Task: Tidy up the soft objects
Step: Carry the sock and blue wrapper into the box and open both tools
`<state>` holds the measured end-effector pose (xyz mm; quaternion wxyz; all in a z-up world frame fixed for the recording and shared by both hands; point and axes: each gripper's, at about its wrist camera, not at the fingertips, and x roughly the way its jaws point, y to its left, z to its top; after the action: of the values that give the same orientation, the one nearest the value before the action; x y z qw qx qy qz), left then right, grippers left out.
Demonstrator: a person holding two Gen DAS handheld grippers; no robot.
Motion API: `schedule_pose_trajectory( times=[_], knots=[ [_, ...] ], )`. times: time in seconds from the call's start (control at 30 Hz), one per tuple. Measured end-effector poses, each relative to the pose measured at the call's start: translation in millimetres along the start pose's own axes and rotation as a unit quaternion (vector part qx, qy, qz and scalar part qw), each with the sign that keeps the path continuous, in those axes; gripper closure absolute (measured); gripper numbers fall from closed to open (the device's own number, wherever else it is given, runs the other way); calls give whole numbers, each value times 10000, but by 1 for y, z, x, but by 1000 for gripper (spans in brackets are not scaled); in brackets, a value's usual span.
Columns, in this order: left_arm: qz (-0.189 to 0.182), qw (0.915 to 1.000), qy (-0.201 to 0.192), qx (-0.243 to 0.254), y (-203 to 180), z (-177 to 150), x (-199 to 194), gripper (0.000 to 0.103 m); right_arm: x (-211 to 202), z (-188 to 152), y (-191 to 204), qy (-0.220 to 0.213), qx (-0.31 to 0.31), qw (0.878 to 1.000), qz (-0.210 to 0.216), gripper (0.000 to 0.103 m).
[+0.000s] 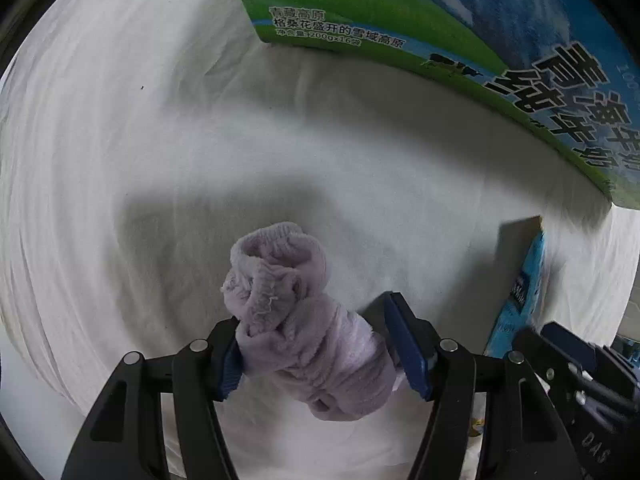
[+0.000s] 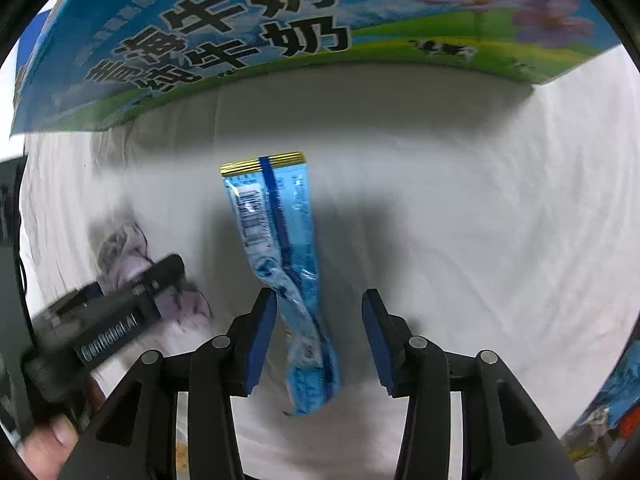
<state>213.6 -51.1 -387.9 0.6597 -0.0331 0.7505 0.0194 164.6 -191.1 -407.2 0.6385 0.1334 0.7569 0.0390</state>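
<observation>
We've got the left gripper [image 1: 320, 344] clamped on the rolled purple cloth [image 1: 296, 320], lifted for sorting. Right gripper [image 2: 320, 336] jaws half open, loose around the blue packet [image 2: 280, 248] lying mid-surface [image 2: 480, 220] before the milk box [image 2: 280, 32].

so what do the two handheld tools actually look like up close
Both match: the left tool and right tool each have two black plastic linkage arms with round silver pivot pins, ending in flat blue ribbed pads. Seen from the right wrist camera, the left tool's black body carries an exposed silver coil spring on its side.
</observation>
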Motion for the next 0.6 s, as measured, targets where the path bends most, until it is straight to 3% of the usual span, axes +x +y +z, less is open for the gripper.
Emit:
schedule_pose_trajectory(
  times=[0.07, 0.13, 0.17, 0.37, 0.6],
  knots=[
    [47, 10000, -77, 8, -2, -8, 0, 42, 3, -1, 3, -62, -95, 9996, -247, 57],
    [121, 9998, -131, 52, -2, -20, -1, 48, 8, -6, 14, -108, -211, 9980, -585, 78],
    [164, 9996, -181, 112, -5, -24, -4, 50, 9, -7, 16, -104, -238, 9979, -596, 83],
    [468, 9964, -582, 396, -20, -46, -22, 55, 16, -14, 13, -3, -289, 9974, -659, 86],
    [427, 9927, -946, 616, -41, -74, -51, 56, -5, -29, 11, -101, -203, 9991, -348, 87]
  ],
)
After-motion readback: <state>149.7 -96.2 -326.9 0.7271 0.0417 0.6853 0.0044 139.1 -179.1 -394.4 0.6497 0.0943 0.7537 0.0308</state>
